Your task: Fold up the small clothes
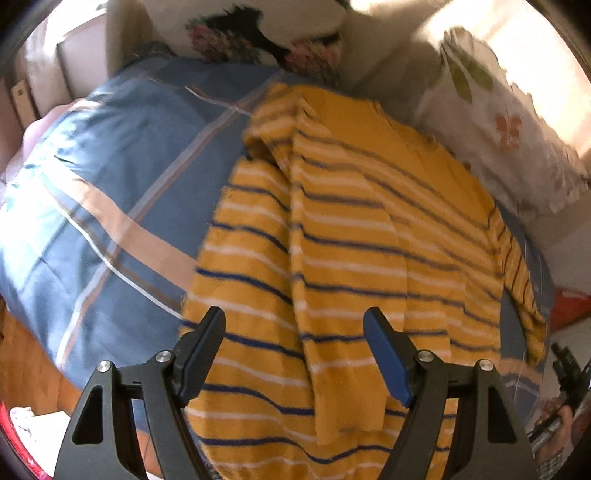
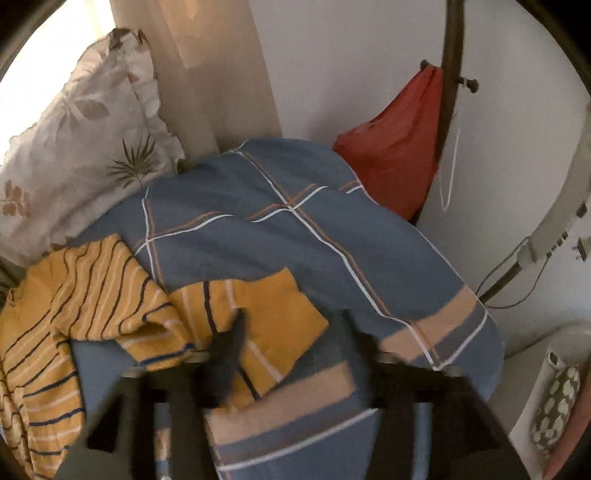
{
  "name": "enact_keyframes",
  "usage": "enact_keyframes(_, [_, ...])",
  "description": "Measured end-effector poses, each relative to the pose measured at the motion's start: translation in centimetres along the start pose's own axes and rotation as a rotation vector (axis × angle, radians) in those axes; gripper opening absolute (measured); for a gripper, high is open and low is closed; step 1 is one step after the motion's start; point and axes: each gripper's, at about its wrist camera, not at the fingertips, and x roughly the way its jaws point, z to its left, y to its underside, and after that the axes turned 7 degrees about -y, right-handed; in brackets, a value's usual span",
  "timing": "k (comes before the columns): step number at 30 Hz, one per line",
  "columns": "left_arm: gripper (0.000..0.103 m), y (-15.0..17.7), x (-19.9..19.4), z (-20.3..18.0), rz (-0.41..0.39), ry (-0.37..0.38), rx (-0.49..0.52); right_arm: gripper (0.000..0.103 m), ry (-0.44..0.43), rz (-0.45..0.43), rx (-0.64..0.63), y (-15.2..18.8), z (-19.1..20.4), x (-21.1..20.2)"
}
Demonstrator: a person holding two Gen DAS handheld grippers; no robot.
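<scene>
Sweater (image 1: 351,258), mustard yellow with thin navy and white stripes, lies spread on the blue plaid blanket (image 1: 110,177), one side panel folded lengthwise over the body, the far sleeve (image 2: 258,325) trailing off onto the blanket toward the floral pillow (image 2: 81,140). Left gripper (image 1: 295,354) hovers over the sweater's near hem, fingers spread wide, grasping nothing. Right gripper (image 2: 291,336) is motion-blurred beside the sleeve end, fingers apparently apart; contact with cloth unclear.

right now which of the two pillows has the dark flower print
The pillow at the head of the bed, beyond the yellow striped top, has dark, pink-tipped flowers. The ruffled pillow beside it shows only pale green and orange leaves.
</scene>
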Motion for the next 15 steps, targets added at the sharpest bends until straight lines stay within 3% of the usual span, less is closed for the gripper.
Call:
enact_keyframes(3, [0.076,1.3,1.4,-2.1,0.039,-0.005,0.075,0.066,-0.051,0.018,-0.039,1.2,1.2,-0.4])
enact_keyframes(5, [0.043,1.8,2.2,-3.2,0.060,-0.015,0.107,0.065,-0.084,0.023,-0.074,2.1,2.7,-1.1])
enact_keyframes(6, [0.015,2.0,2.6,-3.4,0.081,-0.039,0.114,0.065,-0.092,0.023,-0.089,2.5,3.5,-1.1])
enact_keyframes(11, [0.005,0.3,-0.2,0.5,0.046,0.017,-0.005,0.065,-0.151,-0.002,-0.198,3.5,6.4,-2.0])
enact_keyframes(13, [0.003,-1.3,-1.6,3.6,0.004,-0.037,-0.062,0.065,-0.159,-0.007,-0.217,3.6,6.8,-2.3])
enact_keyframes(15, [0.003,-3.6,-2.9,7.6,-0.060,-0.162,-0.117,0.065,-0.166,-0.002,-0.212,3.4,6.9,-2.0])
